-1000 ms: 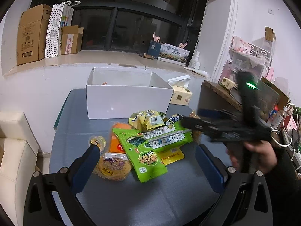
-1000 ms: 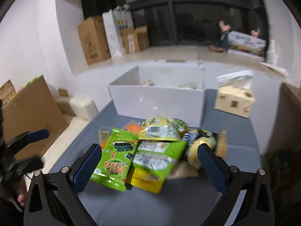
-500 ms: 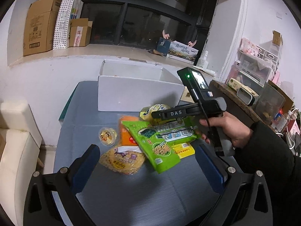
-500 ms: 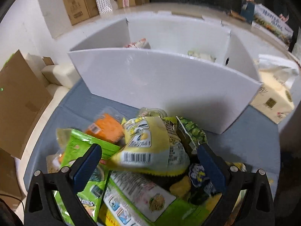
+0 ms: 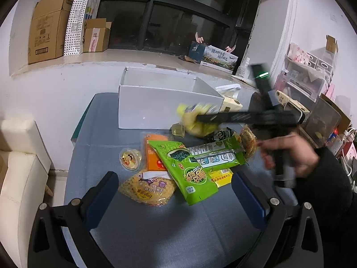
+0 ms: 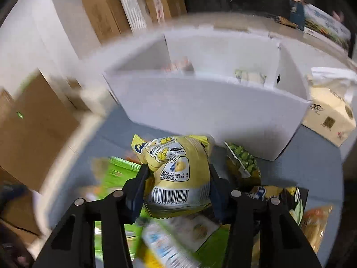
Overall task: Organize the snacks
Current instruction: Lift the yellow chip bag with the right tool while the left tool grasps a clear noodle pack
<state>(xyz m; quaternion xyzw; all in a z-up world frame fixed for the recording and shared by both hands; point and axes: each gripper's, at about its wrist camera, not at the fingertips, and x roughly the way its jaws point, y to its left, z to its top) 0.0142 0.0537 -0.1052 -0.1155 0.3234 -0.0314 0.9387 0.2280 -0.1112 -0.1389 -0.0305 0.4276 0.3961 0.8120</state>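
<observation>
Right wrist view is showing your right hand-held gripper point(image 6: 178, 178) pinching the yellow snack bag point(image 6: 178, 172); its jaws have just been closing, and the pads are now pressing on both sides of the bag. That bag is sitting at the back of the snack pile point(image 5: 187, 163), close to the front wall of the white box point(image 6: 212, 109), and whether it is already clear of the packets beneath I cannot tell. From the left wrist view the bag point(image 5: 196, 120) is appearing blurred, just in front of the box point(image 5: 156, 105).

Your left hand-held gripper point(image 5: 176, 198) is standing wide open over the near part of the blue-grey surface point(image 5: 167, 234), holding nothing, with the pile just beyond its fingertips.

As for progress, you are looking early in the job. Inside the box a couple of packets are already lying in its compartments, though they are too blurred to name. Most of the work is still waiting on the surface: the large green packets point(image 5: 189, 169), the orange packet point(image 5: 154, 154), the round yellow noodle-like pack point(image 5: 147, 189), the small jelly cup point(image 5: 130, 158) and several more pieces at the right side of the heap. The yellow bag looks like the next one going into the box.
</observation>
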